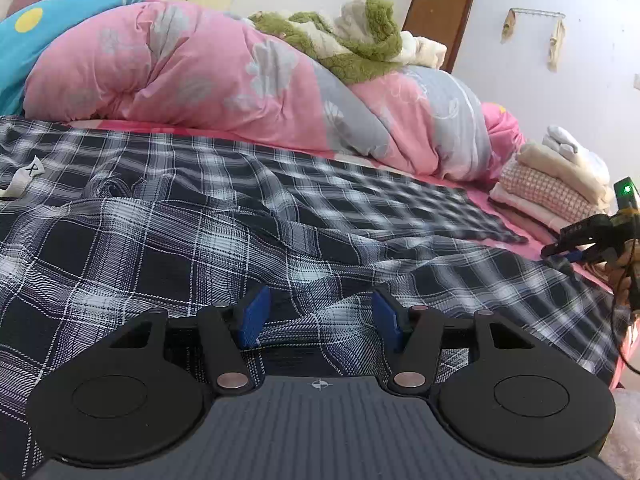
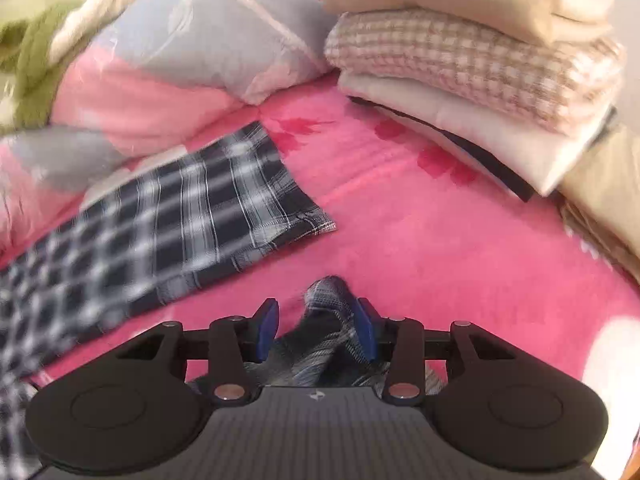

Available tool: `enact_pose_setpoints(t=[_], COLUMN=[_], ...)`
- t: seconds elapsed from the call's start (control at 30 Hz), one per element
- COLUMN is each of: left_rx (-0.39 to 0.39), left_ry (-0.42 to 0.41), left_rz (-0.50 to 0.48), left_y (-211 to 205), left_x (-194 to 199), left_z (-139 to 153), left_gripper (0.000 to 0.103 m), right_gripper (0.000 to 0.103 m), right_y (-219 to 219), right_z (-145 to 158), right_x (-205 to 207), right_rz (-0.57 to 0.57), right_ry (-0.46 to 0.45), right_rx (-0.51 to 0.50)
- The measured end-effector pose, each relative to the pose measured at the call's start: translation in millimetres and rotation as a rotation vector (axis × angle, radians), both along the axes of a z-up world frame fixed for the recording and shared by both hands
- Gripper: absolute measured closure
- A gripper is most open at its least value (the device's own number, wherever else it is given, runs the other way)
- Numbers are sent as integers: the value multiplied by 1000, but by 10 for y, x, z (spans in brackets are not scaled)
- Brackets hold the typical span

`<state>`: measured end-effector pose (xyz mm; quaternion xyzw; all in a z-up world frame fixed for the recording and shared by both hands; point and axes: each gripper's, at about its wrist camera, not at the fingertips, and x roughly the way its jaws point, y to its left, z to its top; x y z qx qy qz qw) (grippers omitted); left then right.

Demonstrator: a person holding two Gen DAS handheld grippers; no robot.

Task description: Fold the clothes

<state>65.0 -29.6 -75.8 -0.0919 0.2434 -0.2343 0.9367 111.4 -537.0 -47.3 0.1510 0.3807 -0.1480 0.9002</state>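
Plaid shirt point(image 1: 248, 216) lies spread across the near part of the bed, dark check, rumpled through the middle, a white neck label point(image 1: 24, 178) showing at far left. One sleeve point(image 2: 208, 196) runs out flat over the pink sheet point(image 2: 440, 240), cuff end pointing toward the folded stack.

Your left gripper point(image 1: 320, 320) sits low over the shirt's near edge, jaws parted about halfway, a raised ridge of cloth between the blue pads point(image 1: 252, 316) but neither pad pressing on it. No grip there.

Your right gripper point(image 2: 316, 328) is over the sheet at the right side of the bed, jaws partly apart. A twist of plaid fabric point(image 2: 328, 304) stands between them, leaning on the right pad; the left pad is clear of it. Reads as loose, not pinched. View is motion-blurred.

Step in hand, by my reading: laying the garment out and arranging the sleeve, before the first fold.

Next move calls for: a firm pinch on sleeve or side hem with the right, left anchoring the body, then carry the sleeve inward across the shirt.

Outward: pink-and-grey duvet point(image 1: 240, 80) heaped along the far side, green fleece point(image 1: 340, 44) on top; folded stack point(image 2: 472, 52) of cream and checked pieces at far right.
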Motion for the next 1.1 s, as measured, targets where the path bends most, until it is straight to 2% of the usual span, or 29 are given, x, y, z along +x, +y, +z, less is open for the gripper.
enact_pose_setpoints(t=[0.1, 0.2, 0.3, 0.37, 0.4, 0.43, 0.47, 0.5, 0.6, 0.7, 0.8, 0.9, 0.97, 1.1], left_rx=[-2, -7, -11, -11, -11, -11, -11, -11, -14, -17, -17, -17, -16, -13], left_ry=[-1, 0, 0, 0, 0, 0, 0, -1, -1, -1, -1, -2, -2, -2], left_rz=[-2, -4, -4, -5, -6, -7, -7, -7, -6, -7, -6, -5, -6, -5], left_y=[1, 4, 9, 15, 19, 21, 23, 24, 25, 27, 26, 24, 23, 15], left_x=[1, -1, -6, -4, -3, -3, -3, -3, -4, -2, -3, -3, -1, -3], left_z=[-3, -10, -16, -18, -19, -19, -18, -19, -23, -24, -28, -29, -29, -28], left_gripper=[47, 46, 46, 46, 46, 46, 46, 46, 47, 46, 47, 46, 47, 46], right_gripper=[58, 50, 49, 50, 59, 75, 87, 95, 97, 97, 97, 97, 102, 101], right_y=[-56, -235, -360, -328, -269, -197, -124, -50, 97, 17, -134, -194, -219, -305], right_z=[-4, 4, -57, -80, -70, -60, -47, -33, 97, 195, 193, 76, -30, -182], right_x=[-5, -117, -160, -171, -169, -156, -152, -148, -204, -209, -140, -29, 75, 115], right_rz=[-16, -56, -64, -31, -5, 33, 61, 88, 78, -6, -72, -99, -120, -169], right_ry=[-22, -78, -75, -76, -74, -73, -72, -70, -144, -197, -202, -187, -171, -152], right_rx=[-32, 72, 166, 164, 131, 100, 75, 50, -63, -95, -73, -86, -105, -66])
